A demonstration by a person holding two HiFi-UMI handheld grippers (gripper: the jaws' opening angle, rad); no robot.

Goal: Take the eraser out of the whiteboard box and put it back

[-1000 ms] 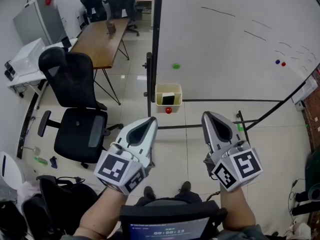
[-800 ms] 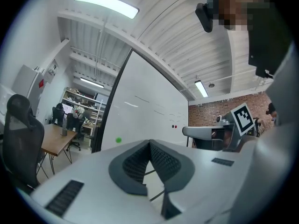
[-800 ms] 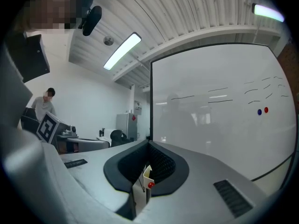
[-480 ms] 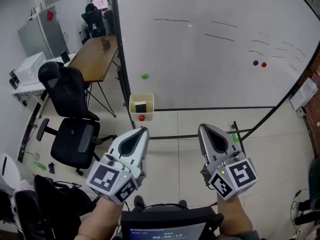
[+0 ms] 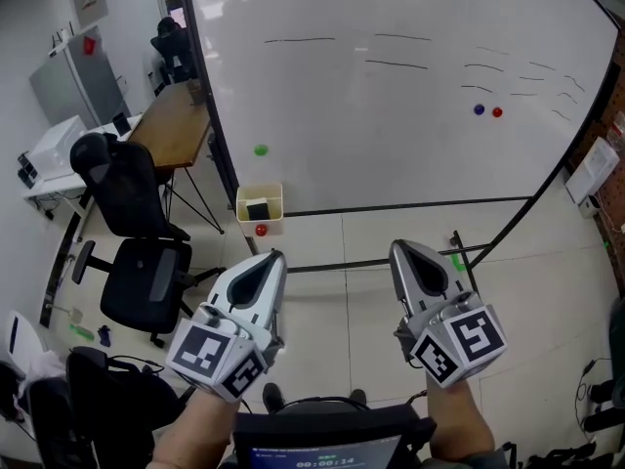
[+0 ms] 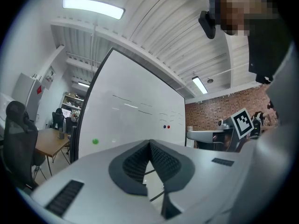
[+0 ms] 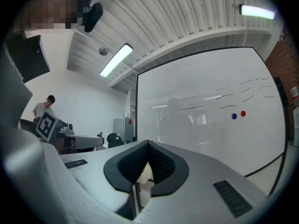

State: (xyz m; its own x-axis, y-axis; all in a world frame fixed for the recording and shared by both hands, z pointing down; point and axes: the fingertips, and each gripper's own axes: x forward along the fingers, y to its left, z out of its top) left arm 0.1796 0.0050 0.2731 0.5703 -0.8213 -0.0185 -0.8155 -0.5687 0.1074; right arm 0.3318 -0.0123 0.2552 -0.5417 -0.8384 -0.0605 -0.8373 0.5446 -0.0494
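Eraser point(image 5: 258, 209) inside whiteboard box point(image 5: 241, 201) (red magnet point(image 5: 260, 230) beneath), office chair point(image 5: 146, 272) nearby

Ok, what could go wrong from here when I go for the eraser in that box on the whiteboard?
1. Both the left tool and the right tool are shut and empty; pushed in like that, one could shove the eraser deeper or knock the box.
2. The box is small, so a tool may catch its rim and pull it off the whiteboard.
3. The stand's floor bar lies ahead of your feet: a possible trip.
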